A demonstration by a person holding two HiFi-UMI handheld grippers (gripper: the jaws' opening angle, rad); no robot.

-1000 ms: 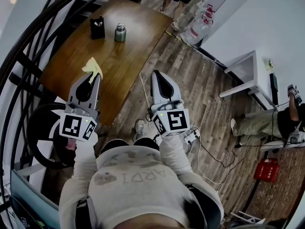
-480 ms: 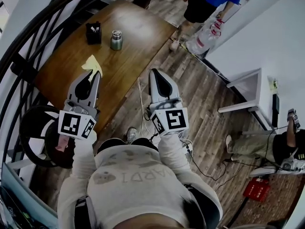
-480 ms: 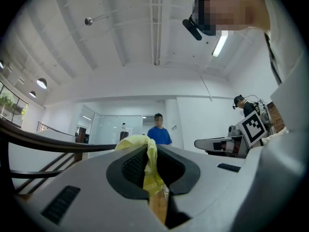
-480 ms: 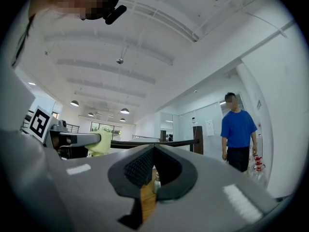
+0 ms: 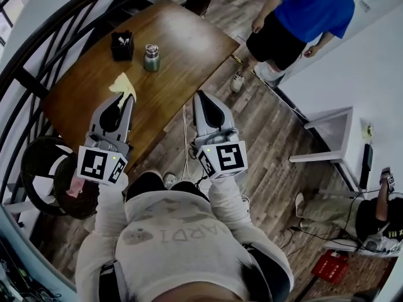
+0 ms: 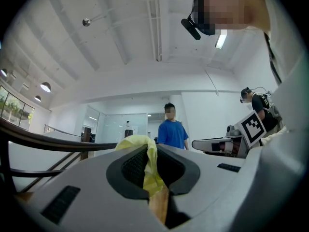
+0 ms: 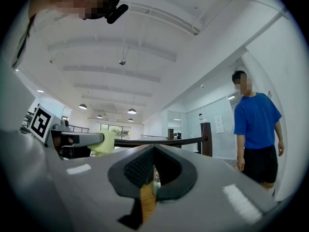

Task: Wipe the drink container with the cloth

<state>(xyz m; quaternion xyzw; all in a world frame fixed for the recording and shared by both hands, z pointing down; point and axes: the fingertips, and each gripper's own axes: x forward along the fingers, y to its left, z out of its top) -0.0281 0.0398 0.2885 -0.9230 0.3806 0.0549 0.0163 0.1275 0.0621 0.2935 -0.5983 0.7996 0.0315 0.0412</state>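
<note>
The drink container [image 5: 150,58], a small green metal bottle with a silver cap, stands upright on the far part of the brown wooden table [image 5: 182,43]. My left gripper [image 5: 123,99] hovers over the table's near edge, shut on a yellow cloth [image 5: 121,85] that sticks out past its tips. In the left gripper view the cloth [image 6: 143,151] is pinched between the jaws. My right gripper [image 5: 203,96] is shut and empty, held off the table's right edge over the floor. Far off, the bottle [image 7: 156,180] shows through the notch in the right gripper's jaws.
A black holder [image 5: 121,44] stands left of the bottle. A curved black railing [image 5: 38,49] runs along the table's left side. A person in a blue shirt [image 5: 308,11] stands by the table's far right corner. A white side table [image 5: 327,137] is at right.
The person in blue has walked further into view at top right. Both grippers keep nearly the same pose, the left still holding the cloth.
</note>
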